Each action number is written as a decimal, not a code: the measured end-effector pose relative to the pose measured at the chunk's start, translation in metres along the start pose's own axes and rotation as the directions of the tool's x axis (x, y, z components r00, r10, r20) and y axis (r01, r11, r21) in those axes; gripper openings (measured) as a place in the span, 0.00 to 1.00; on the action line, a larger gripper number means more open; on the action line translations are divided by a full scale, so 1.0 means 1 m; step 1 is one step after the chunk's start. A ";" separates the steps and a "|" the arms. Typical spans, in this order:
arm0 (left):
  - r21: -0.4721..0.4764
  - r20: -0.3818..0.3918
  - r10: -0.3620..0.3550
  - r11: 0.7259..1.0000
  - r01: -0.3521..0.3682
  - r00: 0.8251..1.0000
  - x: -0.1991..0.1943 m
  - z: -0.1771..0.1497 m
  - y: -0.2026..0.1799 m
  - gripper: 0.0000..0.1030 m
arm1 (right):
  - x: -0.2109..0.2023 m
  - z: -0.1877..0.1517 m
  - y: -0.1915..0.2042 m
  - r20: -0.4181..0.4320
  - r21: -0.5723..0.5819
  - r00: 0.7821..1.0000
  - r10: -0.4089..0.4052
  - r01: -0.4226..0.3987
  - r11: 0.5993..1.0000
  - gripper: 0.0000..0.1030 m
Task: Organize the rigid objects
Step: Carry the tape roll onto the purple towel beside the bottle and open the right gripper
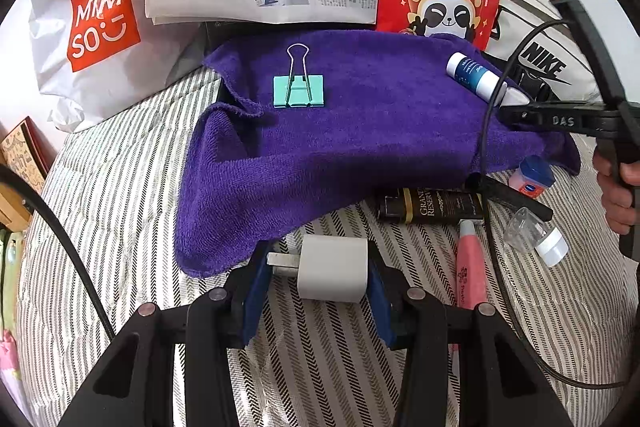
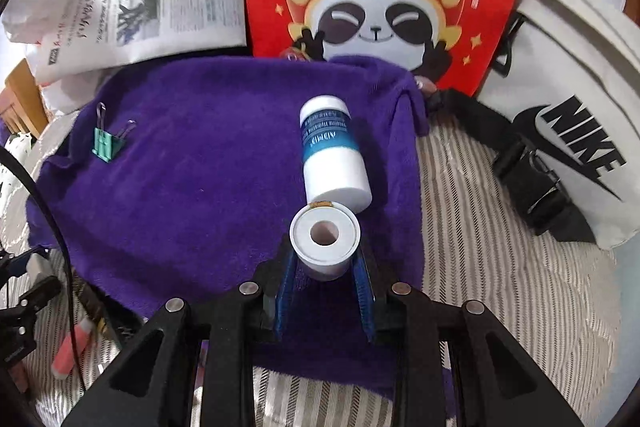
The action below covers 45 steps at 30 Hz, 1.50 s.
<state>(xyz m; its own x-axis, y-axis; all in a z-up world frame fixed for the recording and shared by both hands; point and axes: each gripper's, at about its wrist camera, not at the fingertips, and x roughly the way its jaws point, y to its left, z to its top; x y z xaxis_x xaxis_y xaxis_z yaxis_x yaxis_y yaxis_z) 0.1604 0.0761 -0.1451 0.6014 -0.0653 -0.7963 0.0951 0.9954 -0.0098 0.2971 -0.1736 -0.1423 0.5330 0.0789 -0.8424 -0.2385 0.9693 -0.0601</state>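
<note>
Gripping a white charger (image 1: 332, 269), left gripper (image 1: 320, 283) fingers pinch it at lower centre; right gripper (image 2: 325, 267) fingers pinch a white roll (image 2: 324, 241) over the purple towel (image 2: 208, 155). Legible: MINISO bag (image 1: 102, 23), NIKE bag (image 2: 576, 131).

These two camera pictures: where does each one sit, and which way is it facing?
Left wrist view: on the left hand-held gripper, looking down its fingers at a white charger and purple towel; a hand shows at right.
Right wrist view: on the right hand-held gripper, looking down at a white roll it grips; no hand visible.
Shared: towel, green binder clip, blue-and-white bottle.
</note>
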 end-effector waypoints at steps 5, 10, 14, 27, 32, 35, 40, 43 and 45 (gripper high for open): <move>0.000 0.000 0.001 1.000 -0.001 1.000 0.000 0.000 -0.001 0.42 | 0.005 -0.001 0.001 0.009 0.003 1.000 0.009 -0.009 1.000 0.28; 0.000 0.000 0.000 1.000 0.000 1.000 0.000 0.000 0.000 0.42 | 0.004 -0.005 0.001 0.019 -0.013 1.000 0.015 -0.015 1.000 0.28; -0.001 0.001 0.000 1.000 0.000 1.000 0.000 0.000 0.000 0.42 | -0.002 -0.009 0.002 0.016 -0.022 0.999 0.042 -0.041 0.999 0.32; -0.011 0.025 -0.010 1.000 0.010 1.000 -0.007 0.001 0.002 0.41 | -0.053 -0.019 -0.007 0.155 -0.007 0.973 0.169 -0.170 0.985 0.49; -0.048 0.033 -0.024 0.999 0.026 0.999 -0.013 0.003 0.006 0.41 | -0.062 -0.019 -0.007 0.179 -0.002 0.958 0.222 -0.226 0.974 0.49; -0.078 0.029 -0.044 0.996 0.046 0.999 -0.016 0.007 0.011 0.41 | -0.067 -0.022 -0.007 0.194 -0.003 0.952 0.236 -0.240 0.971 0.49; -0.096 0.067 -0.052 0.994 0.058 0.996 -0.033 0.024 0.013 0.41 | -0.068 -0.023 -0.018 0.208 0.026 0.936 0.283 -0.295 0.955 0.49; -0.088 0.085 -0.014 0.996 0.022 0.996 -0.034 0.040 0.010 0.41 | -0.063 -0.022 -0.022 0.192 0.045 0.932 0.307 -0.321 0.946 0.49; -0.068 0.086 0.019 0.998 -0.013 0.996 -0.029 0.052 0.005 0.41 | -0.063 -0.022 -0.024 0.185 0.055 0.928 0.323 -0.338 0.940 0.49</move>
<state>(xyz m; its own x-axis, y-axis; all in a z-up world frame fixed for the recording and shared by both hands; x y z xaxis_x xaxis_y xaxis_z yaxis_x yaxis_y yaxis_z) 0.1842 0.0792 -0.0908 0.6691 -0.0519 -0.7413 0.0326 0.9986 -0.0405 0.2516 -0.2071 -0.0993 0.5682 0.4294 -0.7020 -0.3595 0.8969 0.2576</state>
